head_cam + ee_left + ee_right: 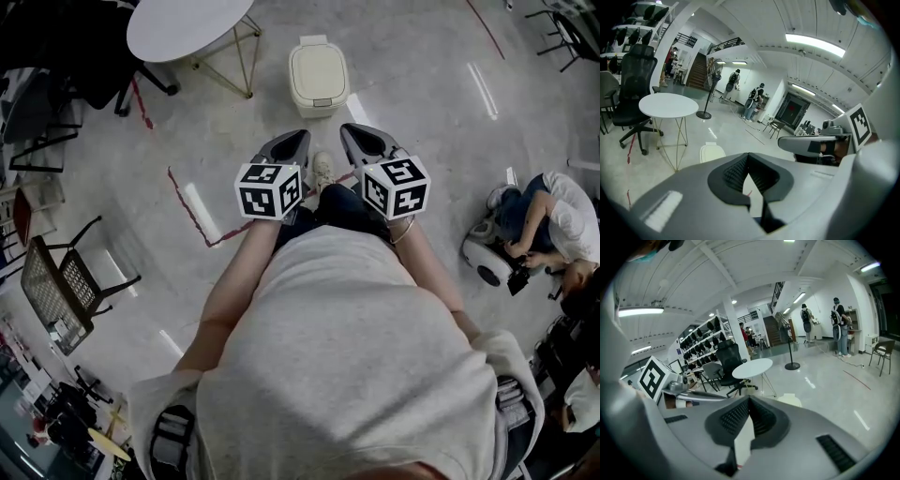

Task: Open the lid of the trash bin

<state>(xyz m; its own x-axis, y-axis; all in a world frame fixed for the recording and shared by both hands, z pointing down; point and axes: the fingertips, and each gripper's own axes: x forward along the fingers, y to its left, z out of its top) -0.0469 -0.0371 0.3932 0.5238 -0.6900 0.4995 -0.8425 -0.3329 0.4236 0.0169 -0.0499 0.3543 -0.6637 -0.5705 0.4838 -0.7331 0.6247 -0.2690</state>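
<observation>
A cream trash bin [319, 80] stands on the grey floor ahead of me with its lid down. It also shows low in the left gripper view as the bin [711, 152] and in the right gripper view as the bin [790, 400]. My left gripper [301, 138] and right gripper [348, 130] are held side by side at waist height, well short of the bin and above the floor. Each has its jaw tips closed together with nothing between them, as seen in the left gripper [748, 155] and right gripper [749, 399] views.
A round white table [187, 26] on thin legs stands left of the bin, with a black office chair [56, 56] beyond it. A mesh chair [66, 277] sits at the left. A person [553, 220] crouches on the floor at the right. Red tape [192, 211] marks the floor.
</observation>
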